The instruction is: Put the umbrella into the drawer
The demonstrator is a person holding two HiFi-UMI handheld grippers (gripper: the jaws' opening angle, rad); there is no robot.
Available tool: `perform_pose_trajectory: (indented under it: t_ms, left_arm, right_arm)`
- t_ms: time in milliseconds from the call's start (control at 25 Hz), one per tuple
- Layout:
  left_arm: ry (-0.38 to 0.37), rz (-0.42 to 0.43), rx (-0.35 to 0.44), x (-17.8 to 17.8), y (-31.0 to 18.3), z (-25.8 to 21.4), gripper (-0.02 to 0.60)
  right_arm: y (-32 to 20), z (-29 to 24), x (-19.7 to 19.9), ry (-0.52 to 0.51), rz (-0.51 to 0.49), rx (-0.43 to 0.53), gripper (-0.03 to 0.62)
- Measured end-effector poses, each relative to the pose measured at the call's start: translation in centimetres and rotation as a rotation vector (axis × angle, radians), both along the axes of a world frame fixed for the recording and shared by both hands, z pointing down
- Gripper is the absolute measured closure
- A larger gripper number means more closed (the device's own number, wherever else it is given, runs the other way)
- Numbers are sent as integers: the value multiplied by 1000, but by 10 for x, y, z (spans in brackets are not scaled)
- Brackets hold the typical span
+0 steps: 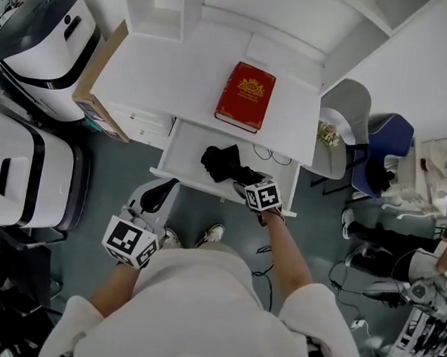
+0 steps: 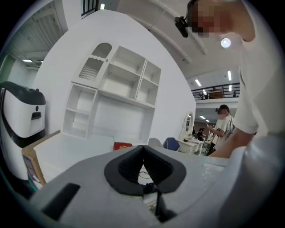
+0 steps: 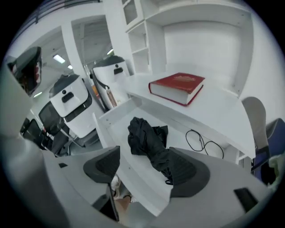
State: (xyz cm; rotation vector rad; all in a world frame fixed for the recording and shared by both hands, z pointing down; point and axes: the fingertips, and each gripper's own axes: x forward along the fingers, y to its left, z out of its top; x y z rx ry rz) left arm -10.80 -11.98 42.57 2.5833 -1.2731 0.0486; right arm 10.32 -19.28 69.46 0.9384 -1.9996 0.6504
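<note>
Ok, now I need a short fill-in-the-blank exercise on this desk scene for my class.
The black umbrella lies inside the open ____.
The book on the desk is ____.
The right gripper is ____, with nothing between its jaws.
Missing words: drawer; red; open.

desk (image 1: 185, 72): white, shelving at its back | on top: red book (image 1: 245, 95) lay flat and closed near front edge | drawer (image 1: 186, 145): stood open below the book | inside: black umbrella (image 1: 226, 163), folded and crumpled, lay mid-drawer; thin black cable (image 1: 275, 156) lay looped beside it, not touching
</note>
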Motion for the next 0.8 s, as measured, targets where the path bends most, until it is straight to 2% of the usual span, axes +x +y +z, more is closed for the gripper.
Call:
perform_pose_trajectory:
  t_ms: [40, 120, 200, 240, 480, 600, 800]
  left_arm:
    - [1, 10, 12, -1, -1, -4, 567]
    - [1, 30, 33, -3, -3, -9, 566]
    - [-3, 49, 51, -4, -6, -12, 566]
    - [-4, 57, 57, -4, -8, -14, 568]
    - [-10, 86, 84, -3, -19, -23, 568]
    - [-16, 91, 109, 0, -30, -33, 567]
    - [-23, 93, 152, 9, -46, -51, 567]
  right_arm:
    - [1, -13, -1, -37, 36, 36, 262]
    - [1, -42, -2, -117, 114, 140, 349]
    - [-2, -71, 2, -192, 205, 246, 395]
    - [-3, -85, 5, -227, 253, 289, 440]
    - [2, -160, 50, -436, 540, 484, 576]
    - [5, -193, 76, -496, 611, 549, 591]
    - [15, -246, 108, -542, 624, 639, 592]
